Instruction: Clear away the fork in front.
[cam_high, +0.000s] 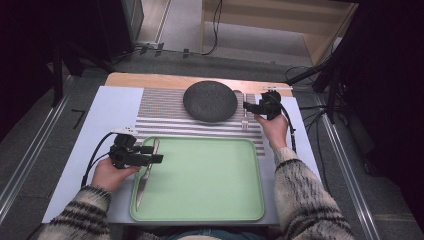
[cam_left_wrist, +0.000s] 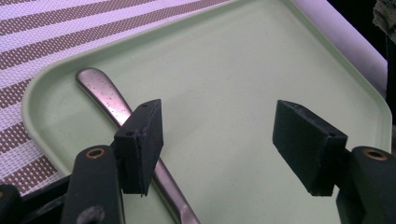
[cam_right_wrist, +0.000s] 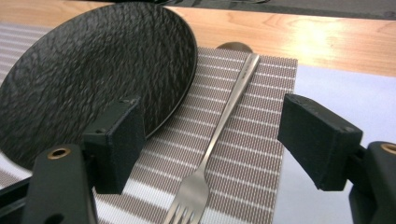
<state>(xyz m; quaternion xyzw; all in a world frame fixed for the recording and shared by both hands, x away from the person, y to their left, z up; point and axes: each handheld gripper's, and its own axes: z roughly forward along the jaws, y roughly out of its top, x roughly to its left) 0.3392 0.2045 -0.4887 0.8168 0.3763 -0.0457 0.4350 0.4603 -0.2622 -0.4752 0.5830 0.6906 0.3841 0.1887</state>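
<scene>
The pale green plastic tray on the table holds one steel table knife along its left edge. The knife is plain, scuffed metal; its long axis runs near to far, rounded handle end far. The left gripper hovers over it, jaws released. The right gripper, jaws released, straddles a steel fork on the striped woven placemat beside the round black textured plate.

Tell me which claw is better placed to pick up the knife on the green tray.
Left. The left claw hovers open right over the knife; the right claw is off by the black plate.
</scene>
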